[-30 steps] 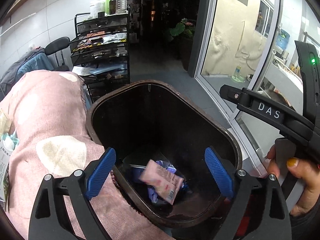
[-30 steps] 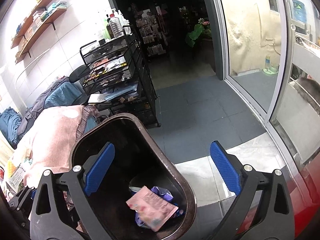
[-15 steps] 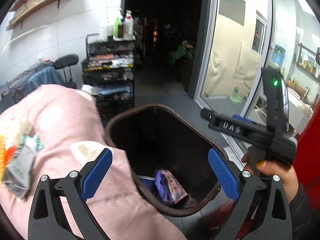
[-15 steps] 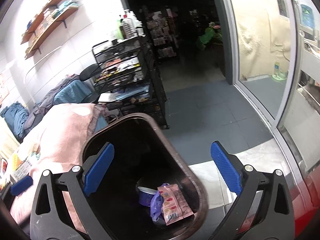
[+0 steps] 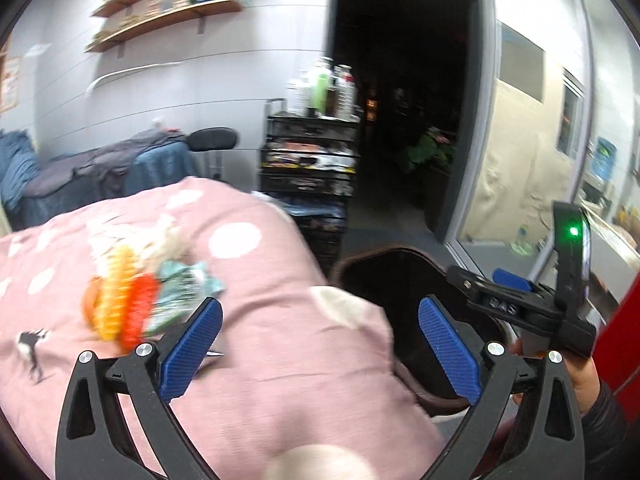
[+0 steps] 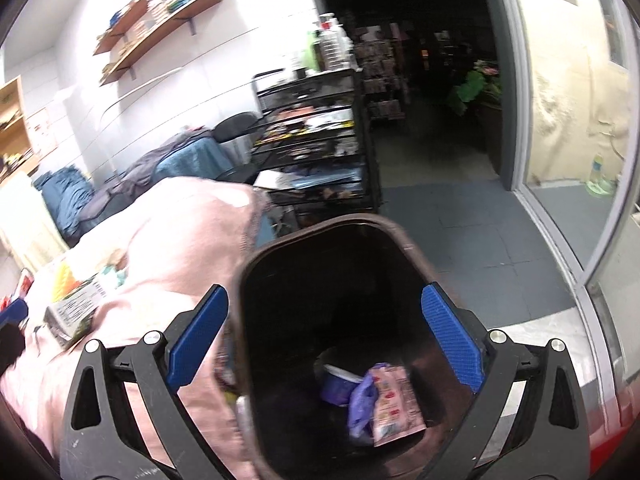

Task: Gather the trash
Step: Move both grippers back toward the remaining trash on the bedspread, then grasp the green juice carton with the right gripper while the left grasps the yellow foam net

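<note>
A dark brown bin (image 6: 340, 308) stands on the floor beside a pink spotted cover (image 5: 248, 280). Inside the bin lie a pink wrapper (image 6: 396, 404), a purple scrap (image 6: 362, 400) and a small cup (image 6: 340, 380). My right gripper (image 6: 324, 336) hovers open over the bin mouth, empty. My left gripper (image 5: 320, 344) is open and empty above the pink cover, with the bin (image 5: 400, 280) to its right. Blurred trash lies on the cover: orange and yellow ridged pieces (image 5: 120, 308), a teal wrapper (image 5: 184, 288) and white crumpled bits (image 5: 160, 236). The right gripper's body (image 5: 520, 308) shows at right, held by a hand (image 5: 580, 372).
A black wire rack (image 6: 316, 152) with bottles on top stands behind the bin. Blue and grey clothes (image 5: 100, 168) drape a chair at the left. A dark doorway (image 5: 404, 100) and a glass door (image 6: 568, 120) lie ahead. Red surface (image 5: 624, 320) at far right.
My left gripper swung left and up from over the bin onto the pink cover, bringing the trash pile into view. The right gripper shifted left over the bin mouth. Both stayed open.
</note>
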`<state>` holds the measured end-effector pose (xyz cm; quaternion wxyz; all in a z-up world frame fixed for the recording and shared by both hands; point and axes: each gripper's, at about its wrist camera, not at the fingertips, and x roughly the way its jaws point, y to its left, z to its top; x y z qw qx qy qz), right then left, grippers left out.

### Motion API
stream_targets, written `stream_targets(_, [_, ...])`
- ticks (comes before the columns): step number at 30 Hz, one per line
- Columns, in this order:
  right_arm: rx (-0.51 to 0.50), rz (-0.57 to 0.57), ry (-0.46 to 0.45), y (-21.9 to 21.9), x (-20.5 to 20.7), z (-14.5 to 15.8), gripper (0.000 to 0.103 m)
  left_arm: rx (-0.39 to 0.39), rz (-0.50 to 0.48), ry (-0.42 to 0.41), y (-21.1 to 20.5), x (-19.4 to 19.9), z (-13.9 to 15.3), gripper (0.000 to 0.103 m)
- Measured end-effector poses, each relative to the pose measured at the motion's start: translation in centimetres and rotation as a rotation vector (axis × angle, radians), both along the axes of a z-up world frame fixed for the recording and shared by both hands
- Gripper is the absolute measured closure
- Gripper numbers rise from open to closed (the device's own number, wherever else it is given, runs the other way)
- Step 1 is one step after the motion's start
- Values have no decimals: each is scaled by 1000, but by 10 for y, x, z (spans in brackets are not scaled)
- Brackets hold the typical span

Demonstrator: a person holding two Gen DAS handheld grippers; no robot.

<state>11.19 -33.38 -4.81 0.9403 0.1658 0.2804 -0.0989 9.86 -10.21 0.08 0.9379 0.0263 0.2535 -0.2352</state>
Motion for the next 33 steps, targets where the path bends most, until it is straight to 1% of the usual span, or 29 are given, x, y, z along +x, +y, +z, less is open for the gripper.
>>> stream_targets(7, [-17, 151, -12, 55, 19, 12, 7, -17, 163, 4, 63, 8, 1, 5])
stream_targets(12, [-50, 266, -24, 97, 31, 22, 7, -13, 270, 28, 108, 14, -6, 6])
stream_targets(15, [-61, 326, -37, 119, 36, 28, 7, -7, 318, 45, 132, 17, -11, 6])
stream_targets(17, [-59, 365, -43, 131, 41, 32, 7, -18, 348, 63, 148, 23, -14, 6])
stream_targets(22, [-28, 466, -30, 160, 55, 39, 7, -103, 378, 143, 178, 39, -22, 6])
stream_targets(24, [-16, 506, -14, 171, 60, 38, 7, -125, 378, 158, 182, 43, -24, 7])
stream_targets(27, [-41, 556, 10, 192, 63, 36, 7, -121, 377, 167, 183, 51, -27, 11])
stream_targets(31, [-126, 622, 89, 224, 68, 29, 7, -94, 363, 181, 180, 63, -30, 17])
stream_targets(33, [-167, 643, 123, 239, 72, 24, 7, -81, 359, 194, 180, 68, -32, 22])
